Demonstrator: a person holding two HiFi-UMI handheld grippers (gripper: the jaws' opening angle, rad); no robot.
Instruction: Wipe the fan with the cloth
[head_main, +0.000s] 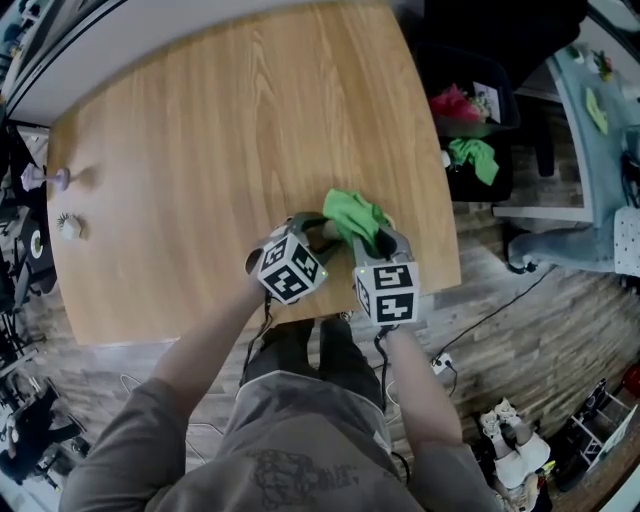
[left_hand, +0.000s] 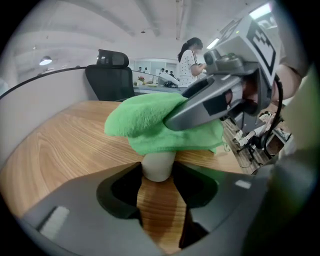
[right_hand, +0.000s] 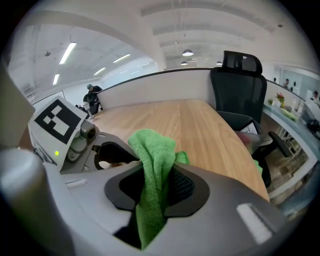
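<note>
- The left gripper (head_main: 312, 231) pinches the pale stem of the fan (left_hand: 159, 167). Its jaws press on both sides of the stem, apparently to steady the fan for wiping.
- The right gripper (head_main: 374, 242) is clamped on the green cloth (head_main: 352, 210). The cloth drapes over the fan's upper part, at 12 o'clock from the left jaws.
- Both work near the 5 o'clock edge of the table (head_main: 220, 150), within easy reach.

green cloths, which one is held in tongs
The cloth over the table, pinched in the right tongs; the other cloth lies in the black bin.
</note>
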